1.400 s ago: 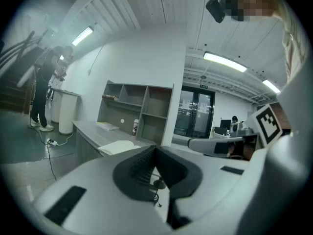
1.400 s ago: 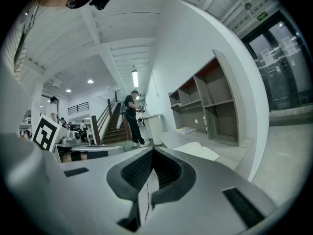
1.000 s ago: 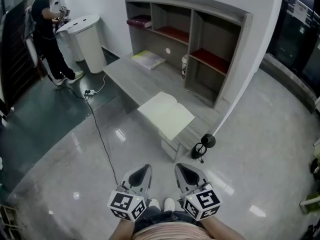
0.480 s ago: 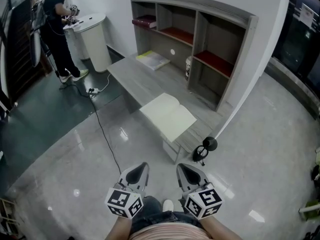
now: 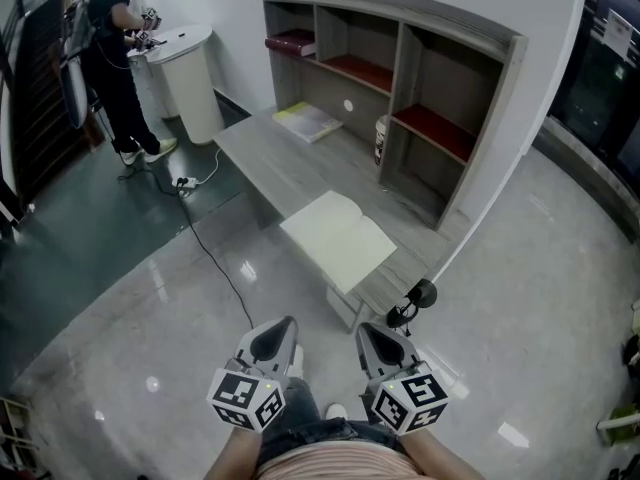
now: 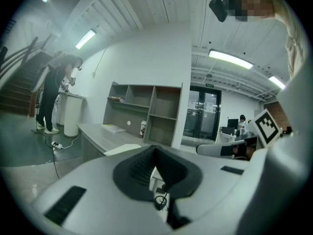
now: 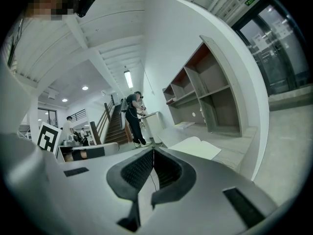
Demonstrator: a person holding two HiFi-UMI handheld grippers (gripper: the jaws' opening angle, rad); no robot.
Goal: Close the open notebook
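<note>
Approach step: notebook (image 5: 338,238) open on the far worktop (image 5: 262,153); left tool (image 5: 280,330) and right tool (image 5: 372,334) pressed together, empty. Next: reach one half, fold over.

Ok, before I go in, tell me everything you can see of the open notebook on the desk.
The open notebook lies flat and face up on the grey wood-look desk, at its near end and along the front edge. Both pages look like pale cream paper and seem blank, with a shallow crease at the spine between them. It sits at an angle to the head view, in front of the shelf unit. Only the desk touches it, and nothing rests on it.
</note>
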